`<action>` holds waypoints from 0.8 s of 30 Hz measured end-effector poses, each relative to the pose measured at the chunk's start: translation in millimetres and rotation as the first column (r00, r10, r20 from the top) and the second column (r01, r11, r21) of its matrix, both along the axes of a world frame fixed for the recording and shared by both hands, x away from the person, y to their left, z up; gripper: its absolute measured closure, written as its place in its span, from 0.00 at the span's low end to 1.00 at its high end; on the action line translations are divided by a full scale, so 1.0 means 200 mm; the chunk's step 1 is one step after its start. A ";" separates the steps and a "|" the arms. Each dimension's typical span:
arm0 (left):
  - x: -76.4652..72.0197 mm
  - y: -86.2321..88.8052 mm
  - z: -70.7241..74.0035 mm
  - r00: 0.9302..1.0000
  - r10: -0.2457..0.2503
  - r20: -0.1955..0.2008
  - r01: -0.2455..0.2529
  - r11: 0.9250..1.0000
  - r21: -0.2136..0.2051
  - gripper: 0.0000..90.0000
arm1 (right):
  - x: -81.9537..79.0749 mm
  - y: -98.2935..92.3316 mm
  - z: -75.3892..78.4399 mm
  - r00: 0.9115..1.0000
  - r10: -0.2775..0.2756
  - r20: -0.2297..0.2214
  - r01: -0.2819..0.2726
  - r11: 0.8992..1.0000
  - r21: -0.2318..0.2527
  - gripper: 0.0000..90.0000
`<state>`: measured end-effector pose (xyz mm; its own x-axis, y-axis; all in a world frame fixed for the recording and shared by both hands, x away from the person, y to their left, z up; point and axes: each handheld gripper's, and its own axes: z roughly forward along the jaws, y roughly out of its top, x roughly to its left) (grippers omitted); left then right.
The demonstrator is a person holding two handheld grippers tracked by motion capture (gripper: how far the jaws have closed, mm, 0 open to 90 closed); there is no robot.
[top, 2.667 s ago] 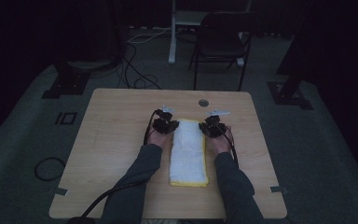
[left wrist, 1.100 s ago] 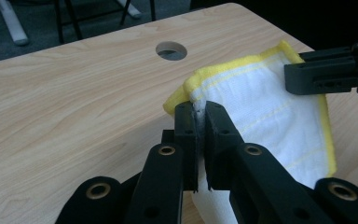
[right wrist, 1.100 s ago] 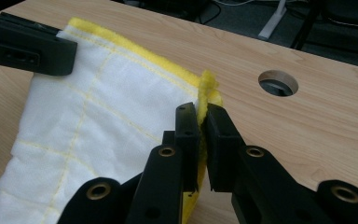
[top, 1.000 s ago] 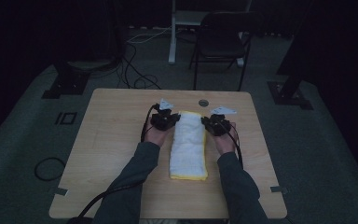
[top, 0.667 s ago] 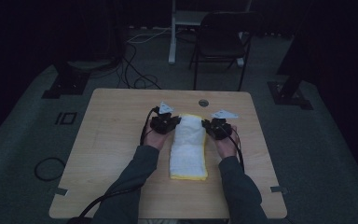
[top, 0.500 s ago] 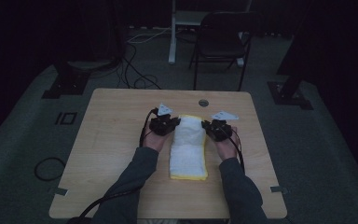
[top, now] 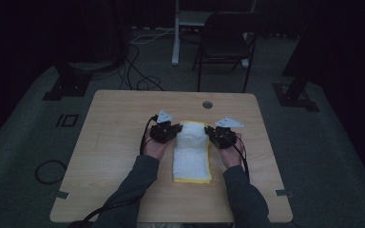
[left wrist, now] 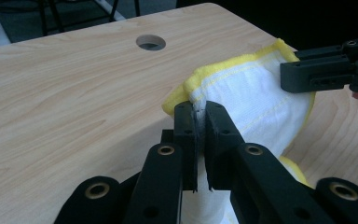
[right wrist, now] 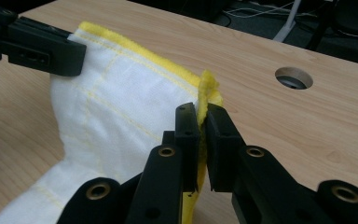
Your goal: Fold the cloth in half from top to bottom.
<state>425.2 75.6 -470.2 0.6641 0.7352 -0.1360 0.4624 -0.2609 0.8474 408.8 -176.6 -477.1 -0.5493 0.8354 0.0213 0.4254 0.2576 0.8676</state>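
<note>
Both grippers drawn nearer person, towel [top: 191, 149] far end lifted, fingers pinching corners.

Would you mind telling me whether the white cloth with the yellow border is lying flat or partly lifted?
Partly lifted: the white cloth with the yellow border has its far end raised off the wooden table, each far corner pinched by a hand-held gripper; the near end lies flat.

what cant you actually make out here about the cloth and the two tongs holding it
- High view: the left tongs and right tongs are too small and dim to show how they pinch the cloth.
- Left gripper view: the cloth's near end is cut off by the bottom edge, behind the jaws.
- Right gripper view: the cloth's lower part runs off the bottom edge.
- The cloth's underside is hidden against the table.
</note>
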 end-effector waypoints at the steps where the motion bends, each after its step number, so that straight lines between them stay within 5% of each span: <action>1: 0.00 0.00 0.00 1.000 0.000 -0.003 0.000 1.000 -0.007 0.95 | -0.01 0.00 0.00 1.000 0.000 0.001 0.000 1.000 0.002 0.94; 24: -0.09 0.05 -0.05 0.999 -0.012 -0.031 0.010 0.998 -0.068 0.94 | -0.13 0.00 -0.04 1.000 0.021 0.016 -0.021 1.000 0.015 0.94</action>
<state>406.6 84.8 -480.8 0.6666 0.7164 -0.2058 0.4863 -0.2089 0.8484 383.8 -176.9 -484.4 -0.5672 0.8232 0.0249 0.4061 0.2532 0.8781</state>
